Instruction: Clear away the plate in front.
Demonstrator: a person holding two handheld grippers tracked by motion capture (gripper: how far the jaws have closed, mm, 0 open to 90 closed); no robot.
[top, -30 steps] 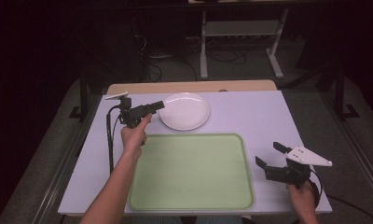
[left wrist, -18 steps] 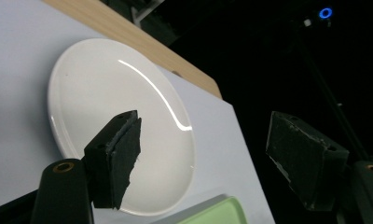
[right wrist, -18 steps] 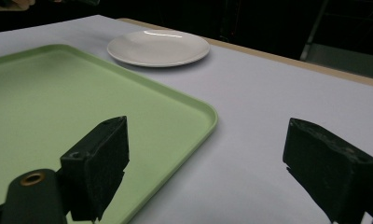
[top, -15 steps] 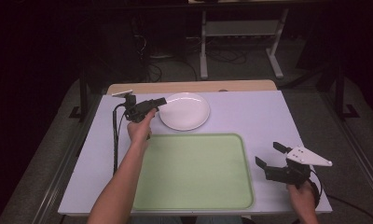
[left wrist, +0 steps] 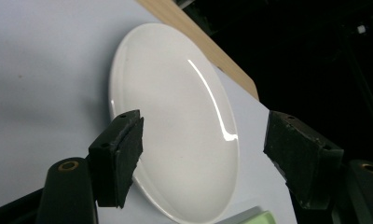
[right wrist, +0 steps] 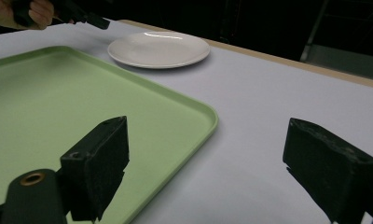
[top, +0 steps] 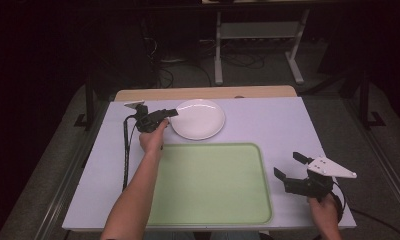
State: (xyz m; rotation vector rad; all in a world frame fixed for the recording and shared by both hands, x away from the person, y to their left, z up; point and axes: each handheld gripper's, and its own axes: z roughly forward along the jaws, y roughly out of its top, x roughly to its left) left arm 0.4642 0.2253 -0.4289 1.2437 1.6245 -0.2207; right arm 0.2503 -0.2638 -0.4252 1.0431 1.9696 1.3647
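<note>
A white plate [top: 198, 119] lies empty at the back of the white table. My left gripper [top: 172, 113] hovers at the plate's left rim and points across it. In the left gripper view the plate [left wrist: 175, 102] lies between and beyond the two pads [left wrist: 121, 156] of the left gripper [left wrist: 208, 156], which do not touch it. The jaws are open and have just been closing slightly. My right gripper [top: 288, 165] rests open near the table's front right, nothing between its jaws. In its own view the right gripper [right wrist: 212, 163] straddles the corner of the green tray [right wrist: 58, 102].
The green tray [top: 213, 182] lies empty at the front centre, its back edge close to the plate. A wooden strip [top: 203, 93] runs along the table's far edge, with dark floor and a metal stand [top: 258, 30] beyond. The left gripper's cable [top: 125, 150] trails down the table's left side.
My left gripper has moved right toward the plate's rim and sunk a little. The right gripper has not moved.
</note>
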